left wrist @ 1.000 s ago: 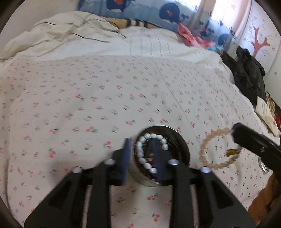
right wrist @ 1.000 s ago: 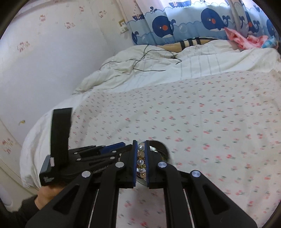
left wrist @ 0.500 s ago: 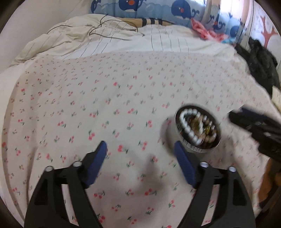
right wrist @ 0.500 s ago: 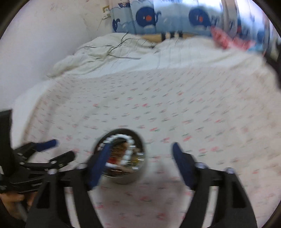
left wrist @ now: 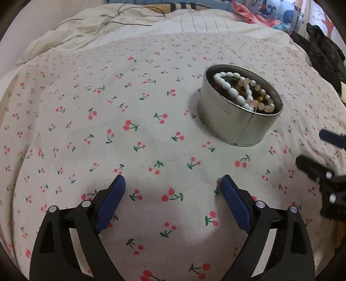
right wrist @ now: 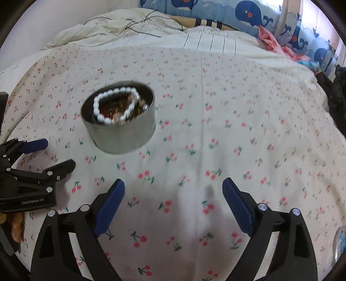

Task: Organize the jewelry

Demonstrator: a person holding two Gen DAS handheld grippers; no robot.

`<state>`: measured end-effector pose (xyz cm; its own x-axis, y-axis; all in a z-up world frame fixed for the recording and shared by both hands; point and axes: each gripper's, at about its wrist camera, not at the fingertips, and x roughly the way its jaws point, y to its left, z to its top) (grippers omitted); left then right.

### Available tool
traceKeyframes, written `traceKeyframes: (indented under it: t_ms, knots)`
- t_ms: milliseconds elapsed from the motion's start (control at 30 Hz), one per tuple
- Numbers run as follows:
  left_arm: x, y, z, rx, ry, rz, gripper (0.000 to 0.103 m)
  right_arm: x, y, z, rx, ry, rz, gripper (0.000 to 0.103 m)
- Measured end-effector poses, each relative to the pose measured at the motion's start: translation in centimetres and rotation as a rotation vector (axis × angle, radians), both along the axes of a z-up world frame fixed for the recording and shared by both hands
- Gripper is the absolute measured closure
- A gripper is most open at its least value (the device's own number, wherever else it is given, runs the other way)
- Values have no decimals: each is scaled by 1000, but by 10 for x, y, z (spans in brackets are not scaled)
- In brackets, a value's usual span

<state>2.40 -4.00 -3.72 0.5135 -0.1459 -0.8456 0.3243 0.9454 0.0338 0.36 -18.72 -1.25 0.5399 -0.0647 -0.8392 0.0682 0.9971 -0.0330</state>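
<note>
A round metal tin [left wrist: 235, 121] stands on the cherry-print bedsheet [left wrist: 134, 121]. Inside lie a white bead bracelet [left wrist: 232, 90] and a peach bead bracelet [left wrist: 262, 101] over darker jewelry. My left gripper [left wrist: 173, 183] hovers low over bare sheet, below and left of the tin; its jaws are opening wide with nothing between them. In the right wrist view the tin [right wrist: 121, 129] and the white bracelet [right wrist: 108, 108] sit upper left. My right gripper [right wrist: 173, 186] is below and right of it, jaws opening, nothing between them. The left gripper [right wrist: 52, 153] shows at that view's left edge.
A rumpled cream duvet [right wrist: 121, 28] with a thin dark cable lies at the head of the bed. Whale-print curtain [right wrist: 248, 13] and pink cloth [right wrist: 270, 39] are behind it. Dark clothing [left wrist: 324, 54] is heaped at the bed's right edge.
Both grippers went from nearly shut to wide open. The right let the peach bracelet go into the tin, the left let go of the tin. Both drew back and sank toward the sheet.
</note>
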Motion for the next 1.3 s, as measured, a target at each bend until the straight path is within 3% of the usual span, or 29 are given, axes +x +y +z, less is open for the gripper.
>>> traceKeyframes:
  t_ms: [133,1033,1167,1300]
  knots:
    - [-1,1,-4,0,-8,17,8,3,10,-18,-20,39,-6,8]
    - [4,-5,-11,22,-2,9,7,13,11,-27,-26,48,-41,7]
    - [-4,-22,-5,122,-101,-89,7,9,8,-23,5,37,-55,7]
    - [-8,-31,-5,153,-130,-116,7,4,-4,-21,26,21,-115,7]
